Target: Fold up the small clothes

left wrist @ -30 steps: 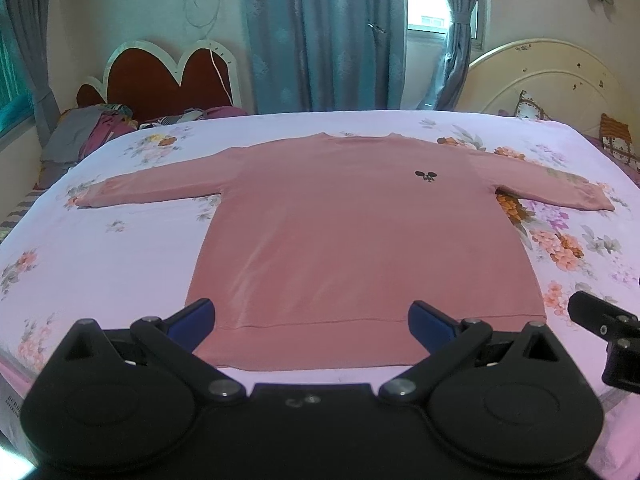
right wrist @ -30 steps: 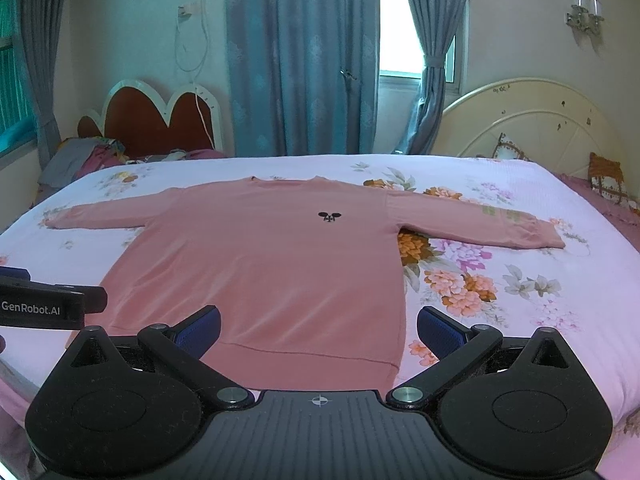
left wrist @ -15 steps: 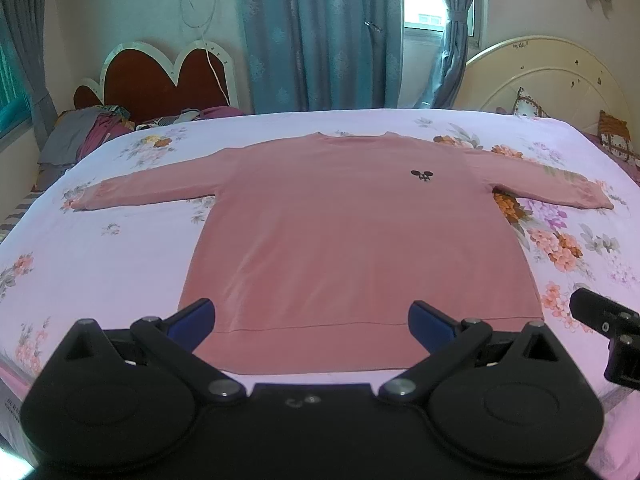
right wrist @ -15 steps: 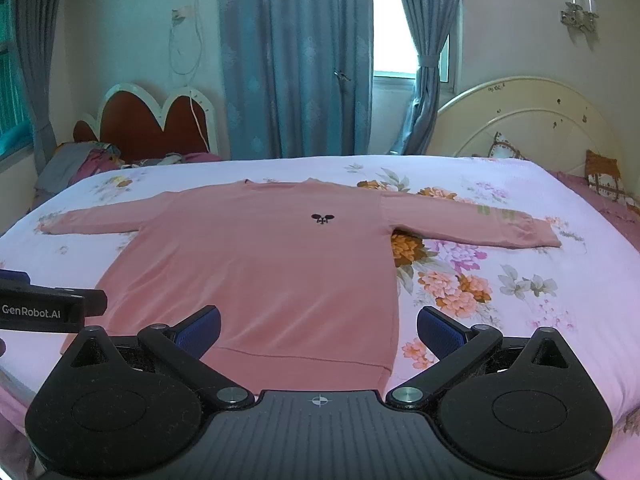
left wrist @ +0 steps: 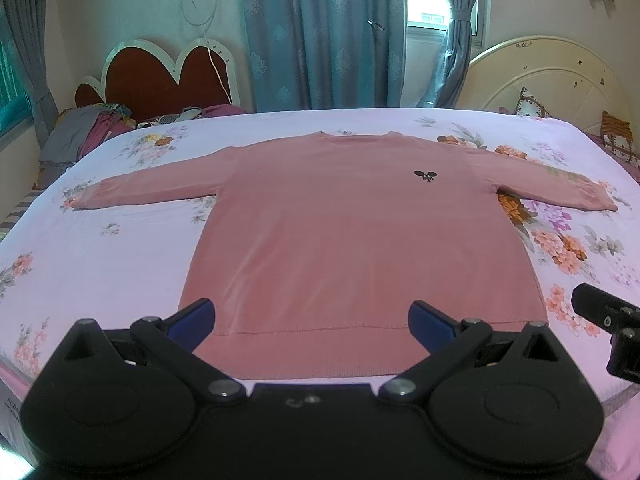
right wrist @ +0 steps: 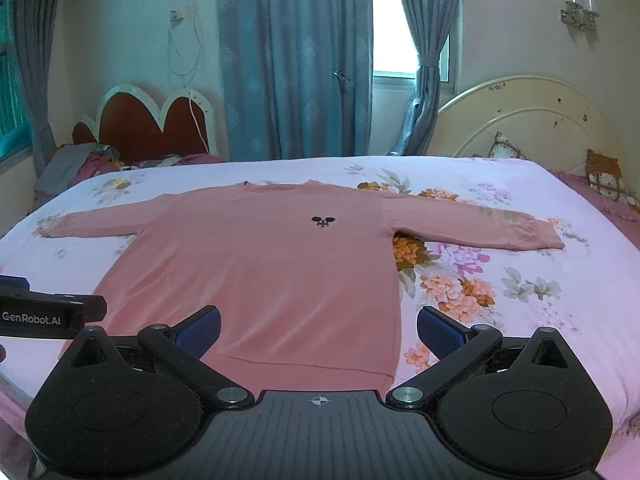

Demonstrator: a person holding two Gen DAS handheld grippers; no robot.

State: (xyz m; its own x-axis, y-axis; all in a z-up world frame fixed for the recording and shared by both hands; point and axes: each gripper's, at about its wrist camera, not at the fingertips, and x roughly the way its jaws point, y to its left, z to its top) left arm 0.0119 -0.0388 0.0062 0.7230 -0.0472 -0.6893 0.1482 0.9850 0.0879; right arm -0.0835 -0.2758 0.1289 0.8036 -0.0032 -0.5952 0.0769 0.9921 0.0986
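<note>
A pink sweatshirt (left wrist: 360, 232) lies flat at the frame's centre on the floral bed (left wrist: 100, 248), sleeves outstretched, ready for folding. The left gripper (left wrist: 312, 318) and right gripper (right wrist: 319, 326) hover before its hem, fingers spread, holding nothing.

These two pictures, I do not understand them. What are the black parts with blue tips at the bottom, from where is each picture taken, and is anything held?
A person holds one handheld gripper in each hand; each carries a camera looking forward along its two fingers. One picture comes from the left gripper, the other from the right gripper. The blue tips are the finger pads. Both grippers are open and hold nothing. On the floral bedsheet a pink long-sleeved sweater lies flat, sleeves spread, not yet folded.
</note>
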